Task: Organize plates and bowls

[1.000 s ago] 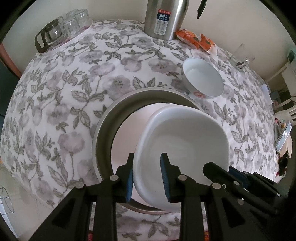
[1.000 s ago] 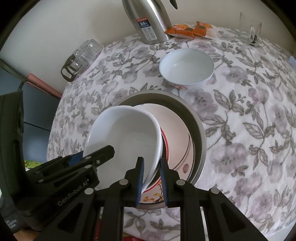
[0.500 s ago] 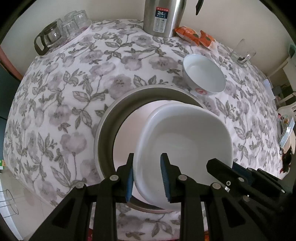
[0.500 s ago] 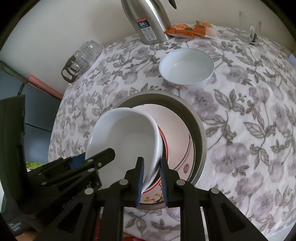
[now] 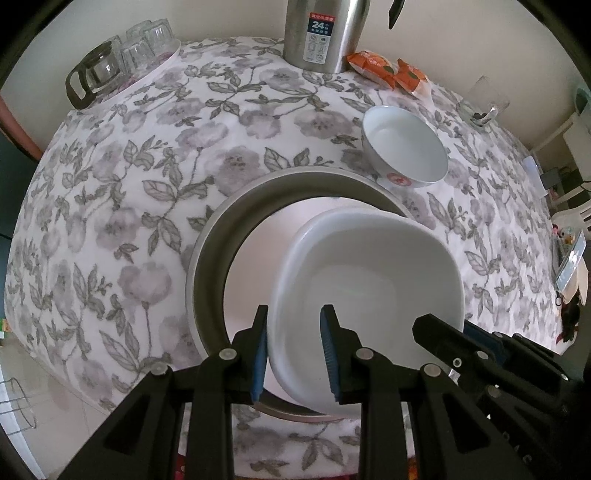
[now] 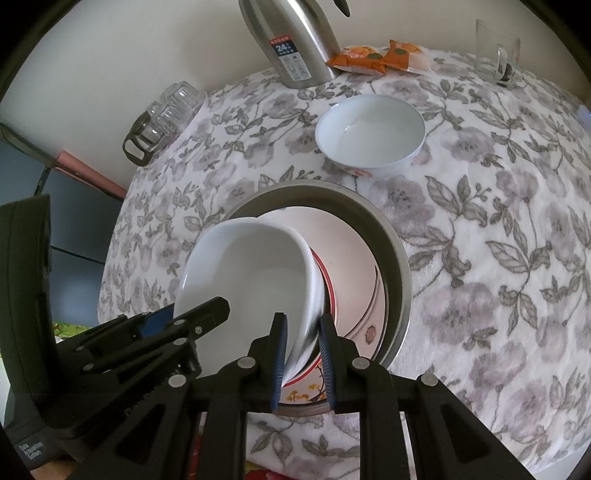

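Floral cloth covers the bench (image 5: 155,192), which carries a steel basin (image 5: 210,258) holding a patterned plate (image 6: 354,266). Directly ahead of both sets of fingers, a white square bowl (image 5: 369,280) is held tilted over the basin. The left gripper (image 5: 293,350) clamps the bowl's near rim, one blue pad outside and one inside. The right gripper (image 6: 303,354) is closed on the opposite rim in the same manner; the wall sits pinched between its pads.

Change over the last second: slight. Both grips are as they were, and the tilt looks the same. In the left wrist view the bowl sits marginally further right against the basin; no placement has occurred.

Judgement: the bowl is suspended, not yet seated on the plate. It needs levelling and lowering before either grip lets go, or it may slide against the basin wall.

Beyond the fingers, a second white bowl (image 6: 369,129) stands just past the basin's far rim, untouched. A steel flask (image 5: 321,33), snack packets (image 6: 376,55) and glassware (image 5: 122,62) stand further off, well apart from the work.
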`<control>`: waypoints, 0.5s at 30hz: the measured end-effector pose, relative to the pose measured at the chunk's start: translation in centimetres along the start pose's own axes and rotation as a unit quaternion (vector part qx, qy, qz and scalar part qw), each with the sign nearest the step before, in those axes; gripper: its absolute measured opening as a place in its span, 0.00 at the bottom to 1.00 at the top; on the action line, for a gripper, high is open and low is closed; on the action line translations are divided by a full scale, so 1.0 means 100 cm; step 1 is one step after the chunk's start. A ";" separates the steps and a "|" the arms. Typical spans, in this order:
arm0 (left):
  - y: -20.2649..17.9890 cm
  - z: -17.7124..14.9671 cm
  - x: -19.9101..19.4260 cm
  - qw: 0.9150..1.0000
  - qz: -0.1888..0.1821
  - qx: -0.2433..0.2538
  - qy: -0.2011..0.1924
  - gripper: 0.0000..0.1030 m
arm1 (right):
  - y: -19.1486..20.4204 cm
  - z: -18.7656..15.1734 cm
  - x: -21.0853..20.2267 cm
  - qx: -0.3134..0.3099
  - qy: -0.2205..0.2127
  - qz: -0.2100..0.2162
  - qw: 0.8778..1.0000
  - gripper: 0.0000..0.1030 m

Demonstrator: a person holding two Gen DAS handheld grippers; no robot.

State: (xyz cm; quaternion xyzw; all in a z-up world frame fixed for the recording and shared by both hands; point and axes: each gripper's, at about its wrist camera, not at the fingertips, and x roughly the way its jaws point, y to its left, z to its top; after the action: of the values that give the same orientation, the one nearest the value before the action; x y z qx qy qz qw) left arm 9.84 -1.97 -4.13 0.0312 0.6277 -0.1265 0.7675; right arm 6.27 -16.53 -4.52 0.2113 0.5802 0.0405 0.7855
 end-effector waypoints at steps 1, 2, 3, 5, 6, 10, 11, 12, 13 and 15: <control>0.001 0.000 0.000 1.000 0.000 -0.001 0.000 0.26 | 0.000 0.000 0.000 0.000 0.002 0.000 1.000 0.19; 0.001 0.000 -0.001 1.000 0.001 -0.001 -0.001 0.28 | 0.000 0.000 0.000 0.000 0.001 0.001 1.000 0.19; 0.002 0.000 -0.001 1.000 0.002 -0.004 -0.002 0.28 | -0.001 0.000 -0.001 0.000 0.000 0.002 1.000 0.19; 0.004 0.001 -0.001 1.000 0.003 -0.008 0.000 0.28 | -0.002 0.000 -0.004 0.002 -0.005 0.001 1.000 0.19; 0.004 0.001 -0.001 1.000 0.004 -0.009 -0.001 0.28 | -0.003 0.000 -0.004 0.003 -0.006 0.002 1.000 0.19; 0.004 0.001 -0.002 1.000 0.003 -0.010 -0.003 0.28 | -0.004 0.000 -0.004 0.006 -0.006 0.005 1.000 0.19; 0.006 0.001 -0.003 1.000 0.003 -0.014 -0.005 0.28 | -0.004 0.000 -0.004 0.007 -0.006 0.005 1.000 0.19; 0.008 0.002 -0.004 1.000 0.003 -0.019 -0.007 0.28 | -0.004 0.000 -0.005 0.007 -0.006 0.006 1.000 0.19; 0.009 0.002 -0.005 1.000 0.003 -0.023 -0.009 0.28 | -0.005 -0.001 -0.005 0.008 -0.007 0.006 1.000 0.19; 0.014 0.003 -0.008 0.999 0.000 -0.035 -0.016 0.30 | -0.005 0.000 -0.009 0.009 -0.014 0.004 1.000 0.19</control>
State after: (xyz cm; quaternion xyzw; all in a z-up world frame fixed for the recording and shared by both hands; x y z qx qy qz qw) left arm 10.29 -0.55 -3.43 0.0027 0.6193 -0.1050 0.7781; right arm 5.89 -17.27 -3.92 0.2209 0.5689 0.0352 0.7914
